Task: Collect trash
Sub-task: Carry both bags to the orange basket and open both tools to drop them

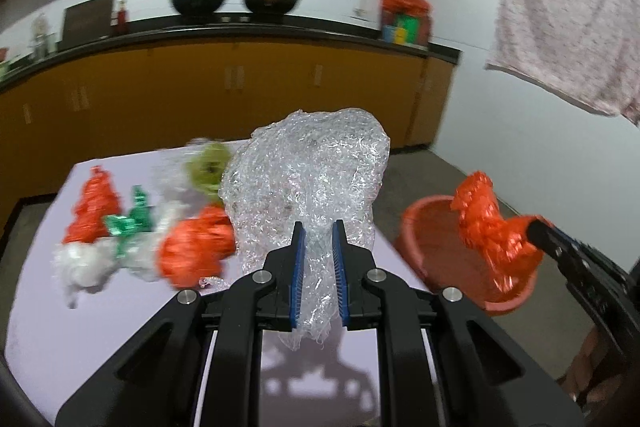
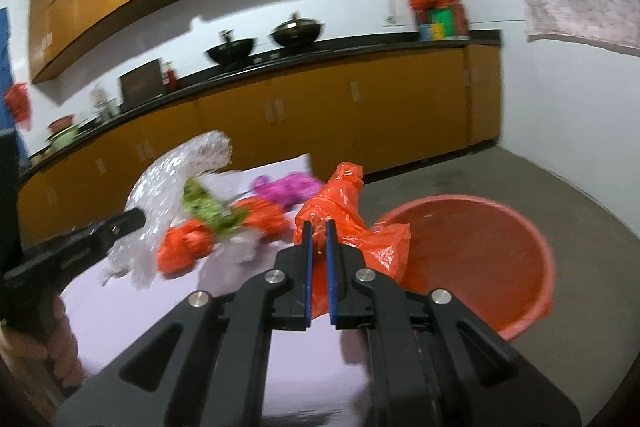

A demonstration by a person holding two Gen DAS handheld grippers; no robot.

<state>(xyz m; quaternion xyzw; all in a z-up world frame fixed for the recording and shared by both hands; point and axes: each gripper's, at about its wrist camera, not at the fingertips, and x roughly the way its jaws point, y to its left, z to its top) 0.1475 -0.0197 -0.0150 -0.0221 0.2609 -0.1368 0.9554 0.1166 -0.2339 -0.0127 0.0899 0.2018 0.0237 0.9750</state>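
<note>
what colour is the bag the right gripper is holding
Orange-red plastic bag, pinched in the right gripper; clearest in the right wrist view.

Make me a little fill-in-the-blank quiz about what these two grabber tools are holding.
1. The left gripper is shut on crumpled ____ plastic wrap.
2. The right gripper is shut on an ____ plastic bag.
3. The red tub sits to the ____ of the table.

Missing words: clear; orange; right

Crinkled clear plastic film (image 1: 308, 163) glints glossy; the orange bag (image 2: 352, 227) is thin shiny plastic; the basin (image 2: 532, 247) smooth plastic; the lilac bench (image 1: 60, 307) faintly glossy.
</note>
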